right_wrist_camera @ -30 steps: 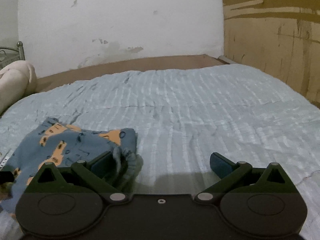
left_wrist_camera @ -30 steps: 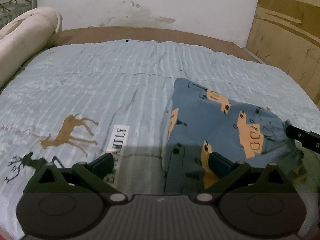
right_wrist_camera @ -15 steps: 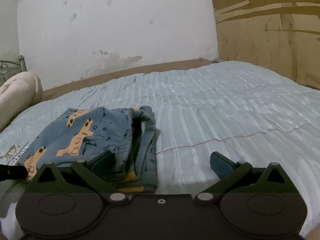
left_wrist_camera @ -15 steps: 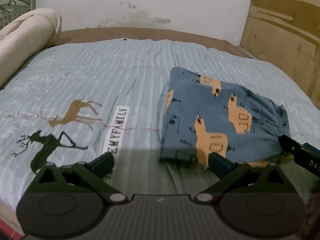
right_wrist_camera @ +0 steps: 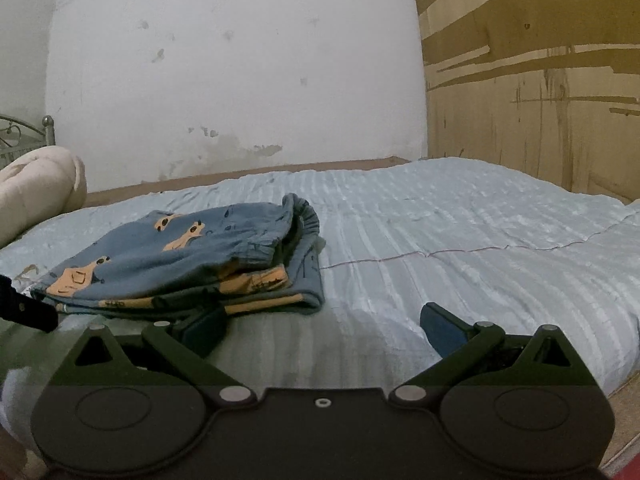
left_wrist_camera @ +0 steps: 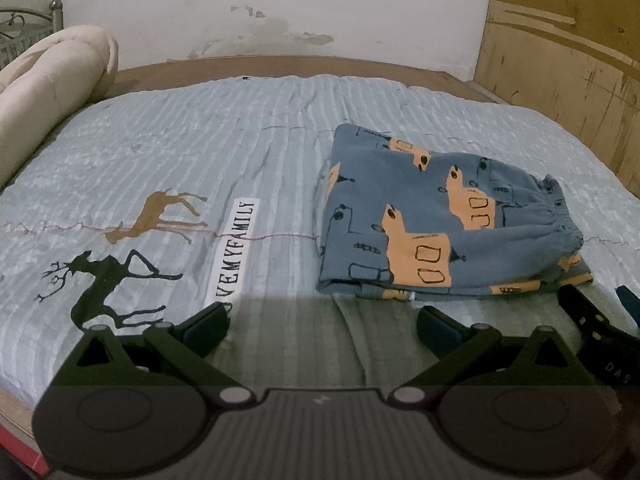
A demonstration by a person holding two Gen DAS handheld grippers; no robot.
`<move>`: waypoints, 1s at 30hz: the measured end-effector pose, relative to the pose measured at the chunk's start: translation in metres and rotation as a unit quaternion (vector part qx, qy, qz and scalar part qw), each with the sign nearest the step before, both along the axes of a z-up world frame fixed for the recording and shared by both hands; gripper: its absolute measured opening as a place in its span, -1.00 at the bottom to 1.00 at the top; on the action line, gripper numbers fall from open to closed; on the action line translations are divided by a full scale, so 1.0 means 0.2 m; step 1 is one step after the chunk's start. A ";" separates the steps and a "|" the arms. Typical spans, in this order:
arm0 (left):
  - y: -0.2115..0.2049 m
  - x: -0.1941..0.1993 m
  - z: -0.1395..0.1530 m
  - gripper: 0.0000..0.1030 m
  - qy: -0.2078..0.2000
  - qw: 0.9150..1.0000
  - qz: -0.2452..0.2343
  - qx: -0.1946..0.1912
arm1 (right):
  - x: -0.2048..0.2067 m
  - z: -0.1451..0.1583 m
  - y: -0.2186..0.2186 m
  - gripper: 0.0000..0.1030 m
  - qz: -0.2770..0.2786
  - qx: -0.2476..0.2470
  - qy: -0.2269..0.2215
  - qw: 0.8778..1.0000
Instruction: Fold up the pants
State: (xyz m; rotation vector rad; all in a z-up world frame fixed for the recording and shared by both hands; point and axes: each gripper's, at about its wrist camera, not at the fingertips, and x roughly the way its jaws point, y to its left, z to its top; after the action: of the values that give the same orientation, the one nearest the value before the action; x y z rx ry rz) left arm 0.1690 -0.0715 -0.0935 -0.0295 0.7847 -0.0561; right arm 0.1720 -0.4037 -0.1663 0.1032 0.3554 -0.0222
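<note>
Bed (left_wrist_camera: 200, 152): pants (left_wrist_camera: 432, 216) lie on it as a folded stack, long axis left to right, waistband toward the right side. Left claw (left_wrist_camera: 322, 326): jaws apart, empty, stack ahead and to its right. Right claw (right_wrist_camera: 322, 326): jaws apart, empty, stack ahead-left, nearer this claw

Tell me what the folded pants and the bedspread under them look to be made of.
Pants: soft matte knit, probably cotton jersey; the waistband gathers into elastic ruffles and the folded layers slump loosely. Bedspread: thin, light-blue woven fabric, likely crinkled seersucker-type cotton; fine puckered ribs run across it with a faint sheen.
</note>
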 end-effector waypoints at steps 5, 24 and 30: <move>-0.01 -0.01 -0.01 0.99 -0.004 1.000 -0.001 0.009 | -0.03 -0.05 0.02 0.99 -0.006 -0.012 -0.022 1.000; 0.00 0.00 -0.01 0.99 -0.001 1.000 -0.004 0.006 | -0.03 -0.06 0.04 0.99 -0.010 -0.013 -0.029 0.999; 0.02 0.00 -0.02 0.99 0.001 1.000 -0.013 0.001 | -0.03 -0.06 0.04 0.99 -0.010 -0.013 -0.029 0.999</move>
State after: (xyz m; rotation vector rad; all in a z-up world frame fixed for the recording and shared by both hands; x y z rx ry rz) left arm 0.1687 -0.0676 -0.0973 -0.0176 0.7864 -0.0811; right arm 0.1655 -0.3964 -0.1780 0.0821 0.2953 -0.0443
